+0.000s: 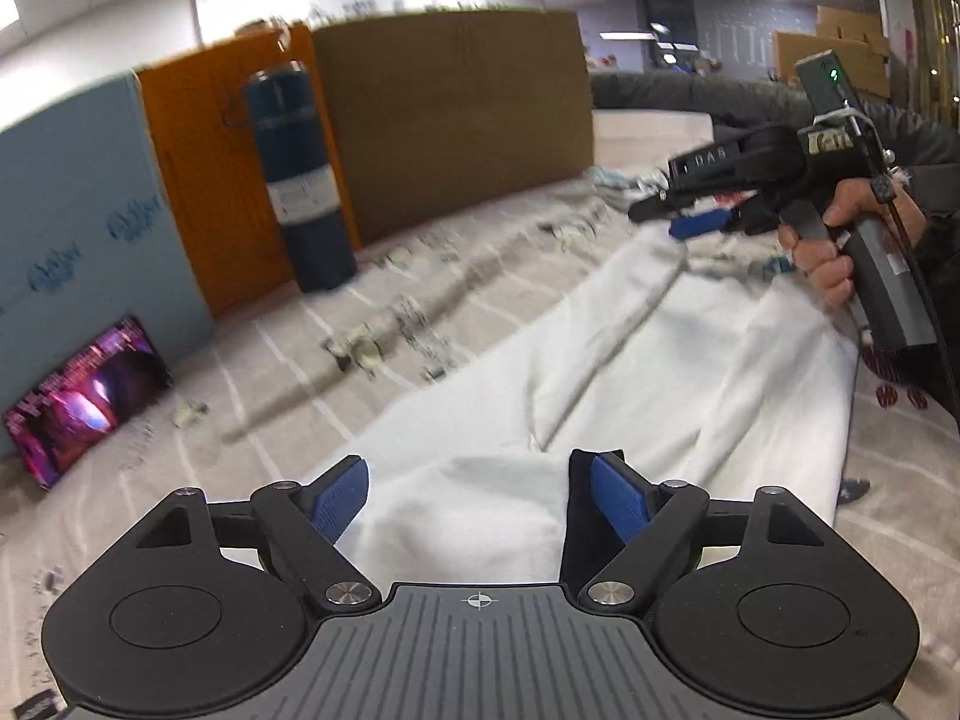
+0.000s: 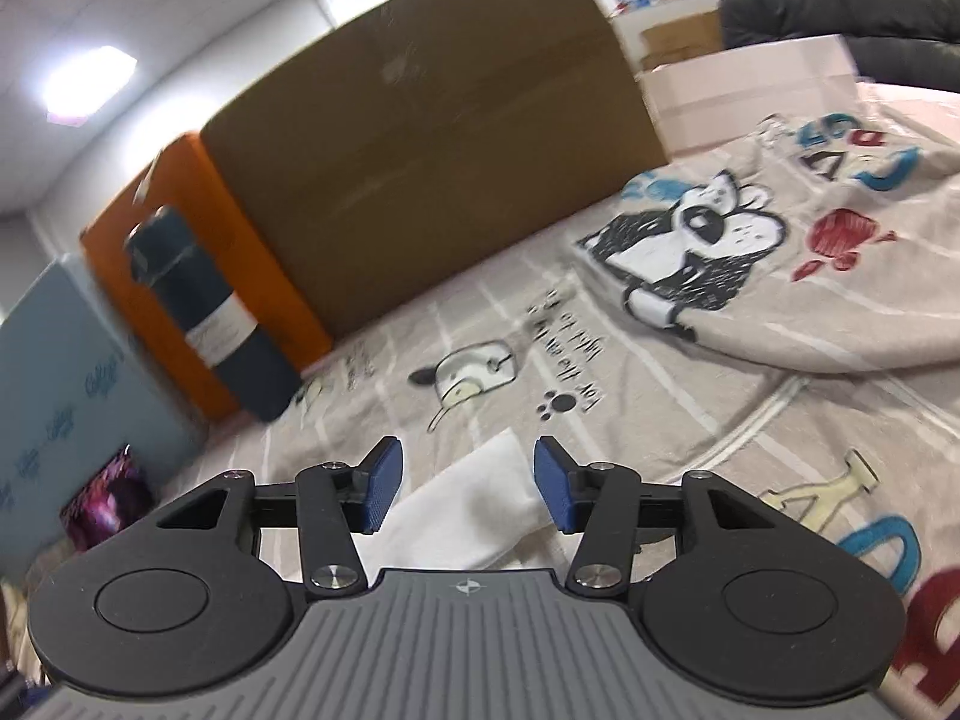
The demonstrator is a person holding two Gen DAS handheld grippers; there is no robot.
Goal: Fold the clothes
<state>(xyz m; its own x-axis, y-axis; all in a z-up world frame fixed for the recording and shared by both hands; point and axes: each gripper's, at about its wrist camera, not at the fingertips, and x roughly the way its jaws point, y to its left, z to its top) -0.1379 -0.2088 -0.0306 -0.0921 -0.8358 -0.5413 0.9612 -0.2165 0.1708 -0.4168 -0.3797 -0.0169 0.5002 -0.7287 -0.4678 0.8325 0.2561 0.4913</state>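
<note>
White soft fabric garment (image 1: 630,372) lies spread on the printed bedsheet (image 2: 660,420). Left gripper (image 1: 480,498) and right gripper (image 2: 465,489): both spread wide, straddling cloth edges, nothing pinched. Light, limp; pinch hems or corners.

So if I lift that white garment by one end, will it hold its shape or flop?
Likely floppy: the white garment already lies in soft creases on the printed bedsheet. Probably light, since it drapes thinly. It may sag between the left gripper and right gripper.

Soft matt white cloth garment (image 1: 630,360); printed cotton-like bedsheet (image 2: 690,420); matt brown cardboard box (image 2: 432,150); ribbed blue rubbery pads (image 1: 618,504)
</note>
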